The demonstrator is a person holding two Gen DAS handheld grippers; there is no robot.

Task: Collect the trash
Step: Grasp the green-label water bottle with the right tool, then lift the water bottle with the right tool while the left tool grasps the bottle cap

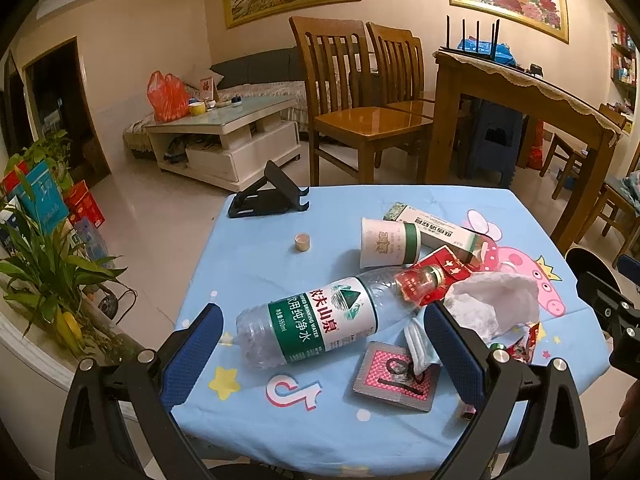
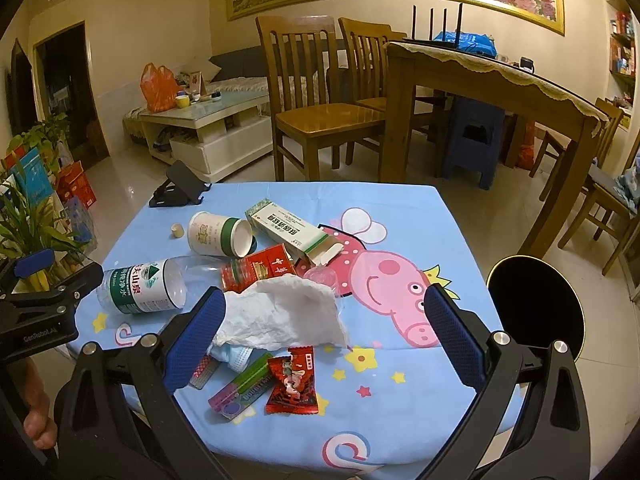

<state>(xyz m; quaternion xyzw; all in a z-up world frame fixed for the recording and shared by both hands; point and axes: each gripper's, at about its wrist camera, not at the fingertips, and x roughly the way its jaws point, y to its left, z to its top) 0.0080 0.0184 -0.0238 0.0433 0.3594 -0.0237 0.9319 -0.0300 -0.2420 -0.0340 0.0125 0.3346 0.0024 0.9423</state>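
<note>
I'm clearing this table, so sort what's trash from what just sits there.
Trash:
empty clear plastic water bottle
white paper cup on its side
crumpled white tissue
red candy wrapper
open white-green cardboard box

Lying about:
black folding phone stand
blue cartoon tablecloth
wooden chairs

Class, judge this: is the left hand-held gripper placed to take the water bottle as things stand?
Probably yes. The left hand-held gripper is open, the water bottle lies on its side between its fingers, and nothing covers the bottle's body.
</note>
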